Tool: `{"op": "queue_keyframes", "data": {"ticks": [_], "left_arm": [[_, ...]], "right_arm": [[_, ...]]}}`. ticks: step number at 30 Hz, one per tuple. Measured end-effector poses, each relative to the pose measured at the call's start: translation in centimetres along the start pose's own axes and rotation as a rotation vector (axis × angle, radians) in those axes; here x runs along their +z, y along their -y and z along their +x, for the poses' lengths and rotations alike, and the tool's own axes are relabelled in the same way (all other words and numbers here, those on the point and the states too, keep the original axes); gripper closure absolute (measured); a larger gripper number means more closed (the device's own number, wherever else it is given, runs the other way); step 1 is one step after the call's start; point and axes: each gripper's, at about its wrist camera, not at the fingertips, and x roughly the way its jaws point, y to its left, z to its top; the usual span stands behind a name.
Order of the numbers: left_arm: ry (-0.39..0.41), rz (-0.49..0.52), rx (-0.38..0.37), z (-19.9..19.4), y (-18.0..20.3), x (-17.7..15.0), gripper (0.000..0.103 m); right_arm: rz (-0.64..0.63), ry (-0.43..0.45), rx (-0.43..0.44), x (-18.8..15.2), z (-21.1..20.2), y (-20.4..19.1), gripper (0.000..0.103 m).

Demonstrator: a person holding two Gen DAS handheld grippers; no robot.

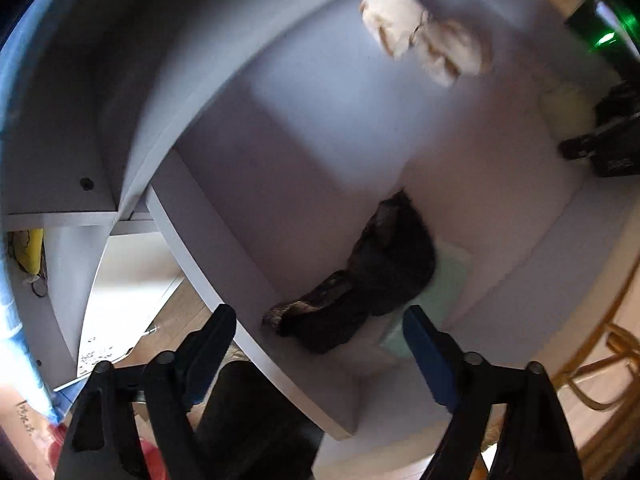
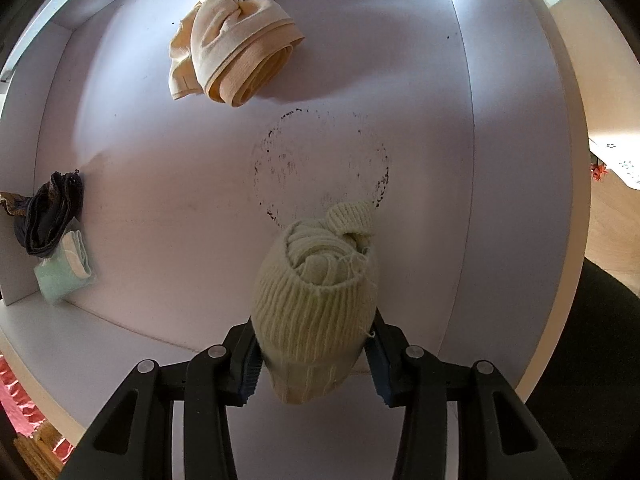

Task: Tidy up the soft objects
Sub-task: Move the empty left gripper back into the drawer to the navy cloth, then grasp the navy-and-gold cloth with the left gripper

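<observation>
Claw status, right (image 2: 314, 354): pinching a rolled pale-green knit bundle (image 2: 316, 292), held just above the white surface (image 2: 160, 168), near a faint heart-shaped mark (image 2: 320, 164). Left claw (image 1: 320, 332): spread, nothing between its fingers, aimed down at a dark crumpled garment (image 1: 372, 276) that lies against the side wall (image 1: 248, 276), partly over a folded mint cloth (image 1: 448, 280). A cream bundle tied with a band (image 2: 236, 48) lies well apart, toward the back. Judged progress: partial. Several items appear bundled; the knit bundle is not yet set down, and the dark garment looks unrolled and still needs handling.
</observation>
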Motion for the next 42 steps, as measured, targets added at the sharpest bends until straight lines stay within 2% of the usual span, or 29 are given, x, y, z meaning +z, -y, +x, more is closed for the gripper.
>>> {"op": "queue_keyframes", "data": {"ticks": [7, 9, 10, 14, 16, 17, 18, 21, 23, 26, 31, 32, 34, 35, 42], "left_arm": [[-0.079, 0.073, -0.003, 2.6, 1.0, -0.1, 0.024], [-0.124, 0.087, -0.007, 3.9, 1.3, -0.3, 0.038], [-0.139, 0.090, -0.004, 4.4, 1.5, -0.3, 0.041], [-0.170, 0.108, 0.011, 6.1, 1.8, -0.1, 0.042], [-0.173, 0.073, -0.031, 6.5, 2.1, 0.8, 0.051], [-0.166, 0.021, -0.075, 6.6, 1.8, 1.1, 0.056], [-0.156, -0.028, -0.113, 6.7, 1.4, 1.3, 0.058], [-0.108, -0.244, -0.294, 6.5, -0.5, 1.8, 0.059], [-0.083, -0.330, -0.362, 6.3, -1.4, 1.8, 0.055], [-0.067, -0.328, -0.345, 6.0, -1.2, 1.8, 0.037], [-0.070, -0.326, -0.317, 6.7, -0.6, 1.9, 0.036], [-0.071, -0.327, -0.314, 6.8, -0.5, 2.0, 0.037], [-0.070, -0.337, -0.304, 6.5, 0.2, 1.7, 0.044], [-0.066, -0.348, -0.305, 6.5, 0.4, 1.8, 0.057], [-0.043, -0.413, -0.327, 5.9, 0.3, 1.6, 0.064]], "right_arm": [[0.003, -0.003, 0.004, -0.4, 0.4, 0.2, 0.058], [0.002, -0.003, 0.004, -0.4, 0.4, 0.2, 0.058], [0.003, -0.004, 0.005, -0.4, 0.4, 0.2, 0.058], [0.005, -0.009, 0.012, -0.5, 0.5, 0.4, 0.058], [0.008, -0.012, 0.016, -0.7, 0.6, 0.4, 0.058], [0.010, -0.012, 0.018, -0.7, 0.6, 0.5, 0.058], [0.010, -0.012, 0.019, -0.3, 0.8, 0.8, 0.058], [0.011, -0.013, 0.022, 0.1, 0.7, 1.3, 0.058], [0.013, -0.013, 0.024, 0.2, 0.7, 1.6, 0.058], [0.014, -0.016, 0.024, 0.4, 0.8, 1.9, 0.058], [0.011, -0.019, 0.017, 0.7, 0.8, 1.8, 0.058], [0.011, -0.019, 0.018, 0.8, 0.8, 1.9, 0.058], [0.010, -0.018, 0.019, 0.8, 0.8, 1.8, 0.058], [0.009, -0.016, 0.018, 0.8, 0.8, 1.8, 0.058], [0.013, -0.008, 0.023, 0.8, 0.6, 2.3, 0.060]]}}
